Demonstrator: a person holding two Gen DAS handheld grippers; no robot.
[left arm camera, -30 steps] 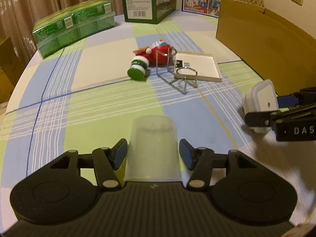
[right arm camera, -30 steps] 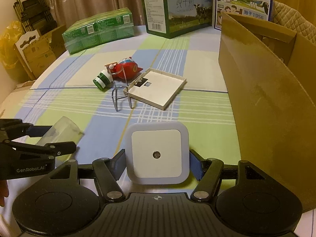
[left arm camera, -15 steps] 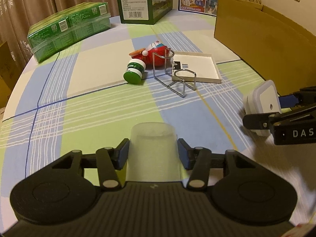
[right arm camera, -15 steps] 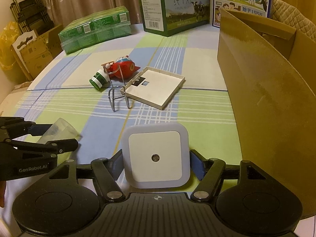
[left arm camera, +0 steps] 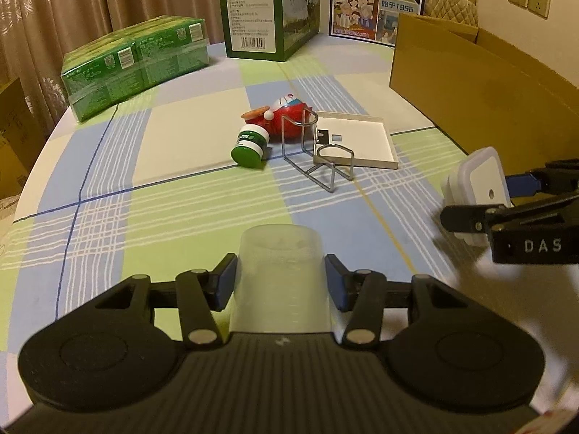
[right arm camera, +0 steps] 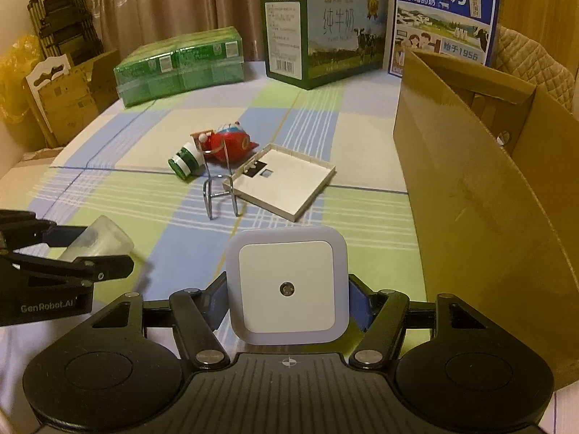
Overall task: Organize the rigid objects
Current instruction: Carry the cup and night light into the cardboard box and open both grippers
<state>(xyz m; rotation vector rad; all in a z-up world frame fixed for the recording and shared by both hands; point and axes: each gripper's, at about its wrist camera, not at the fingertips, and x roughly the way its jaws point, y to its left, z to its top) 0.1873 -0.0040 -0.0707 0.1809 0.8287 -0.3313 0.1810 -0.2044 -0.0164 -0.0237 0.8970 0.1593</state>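
My left gripper (left arm camera: 280, 280) is shut on a translucent plastic cup (left arm camera: 280, 253), its blue pads pressing both sides, low over the checked tablecloth. From the right wrist view the cup (right arm camera: 99, 240) and left gripper (right arm camera: 94, 253) sit at the left edge. The right gripper (right arm camera: 287, 300) holds a white square night light (right arm camera: 286, 271), jaws closing on it, pads against its sides. It appears again at the right of the left wrist view, the night light (left arm camera: 477, 177) in the right gripper (left arm camera: 470, 199). An open cardboard box (right arm camera: 470, 181) stands right beside it.
Mid-table lie a green-capped bottle (left arm camera: 249, 144), a red toy (left arm camera: 289, 115), a wire holder (left arm camera: 318, 155) and a shallow white tray (left arm camera: 358, 137). Behind them are a green wrapped pack (left arm camera: 134, 61) and two milk cartons (right arm camera: 325, 29). The table's rounded edge (left arm camera: 32, 188) runs along the left.
The left jaws have narrowed onto the cup. The night light stays between the right pads. Both hands have barely shifted.
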